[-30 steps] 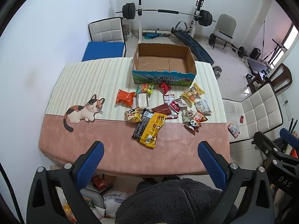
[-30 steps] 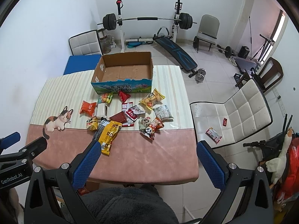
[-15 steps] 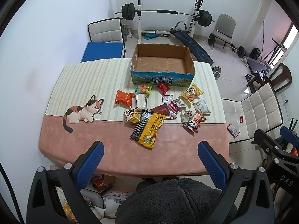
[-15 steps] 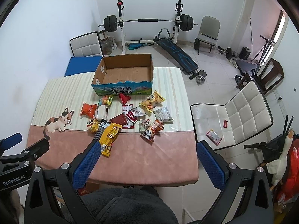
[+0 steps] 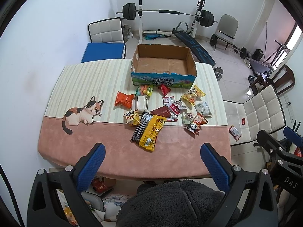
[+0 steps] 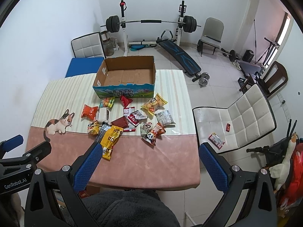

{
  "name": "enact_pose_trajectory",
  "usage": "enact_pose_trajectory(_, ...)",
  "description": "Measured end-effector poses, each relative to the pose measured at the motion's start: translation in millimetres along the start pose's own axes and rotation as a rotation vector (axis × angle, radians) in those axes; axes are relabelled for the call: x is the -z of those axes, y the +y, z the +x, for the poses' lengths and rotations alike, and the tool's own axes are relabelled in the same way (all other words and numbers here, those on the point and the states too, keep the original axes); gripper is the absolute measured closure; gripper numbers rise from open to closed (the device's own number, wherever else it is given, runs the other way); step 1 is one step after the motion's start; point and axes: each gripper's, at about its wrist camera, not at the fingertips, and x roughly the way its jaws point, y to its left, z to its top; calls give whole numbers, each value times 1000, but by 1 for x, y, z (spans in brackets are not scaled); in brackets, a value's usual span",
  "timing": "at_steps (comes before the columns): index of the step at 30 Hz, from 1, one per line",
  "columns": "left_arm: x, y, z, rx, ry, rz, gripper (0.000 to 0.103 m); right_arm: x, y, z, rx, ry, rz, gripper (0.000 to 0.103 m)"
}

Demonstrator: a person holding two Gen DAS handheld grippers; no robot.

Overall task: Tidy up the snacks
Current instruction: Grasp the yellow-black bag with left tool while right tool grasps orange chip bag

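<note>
Several snack packets lie in a loose pile mid-table: a big yellow-and-black bag (image 5: 148, 129) (image 6: 109, 138), an orange bag (image 5: 124, 99) (image 6: 90, 111), a panda packet (image 5: 195, 125) (image 6: 151, 135) and a yellow chips bag (image 5: 193, 94) (image 6: 154, 104). An open, empty cardboard box (image 5: 163, 64) (image 6: 126, 75) stands behind them at the table's far edge. My left gripper (image 5: 152, 162) and right gripper (image 6: 149, 162) are both open and empty, held high above the table's near edge.
The table (image 5: 106, 151) has a pink-and-striped cloth with a cat picture (image 5: 81, 112). A white chair (image 6: 234, 117) with a small packet (image 6: 215, 141) on it stands to the right. A barbell rack (image 6: 151, 21) and bench stand behind.
Both views have shifted slightly; the table and snacks sit a touch higher in frame. Nothing on the table has moved.
</note>
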Motion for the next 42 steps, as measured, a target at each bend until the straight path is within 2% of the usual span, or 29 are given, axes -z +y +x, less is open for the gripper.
enact_pose_trajectory(17,-2,-4,2,3,1,0,0,-4,4,8,-10,8,1,0)
enact_pose_trajectory(22,-5,2,16,-22,-15,-21,0,-8,-6,35,-36,41,53,0)
enact_pose_trajectory(26,-13,13,58,-67,19,-49,0,-10,-17,81,-44,109,99,0)
enact_pose_trajectory(34,-20,48,179,-119,183,-65,0,-5,-28,218,-71,327,176,0)
enact_pose_trajectory(42,-9,38,311,-78,381,61,0,16,-25,349,-79,531,216,0)
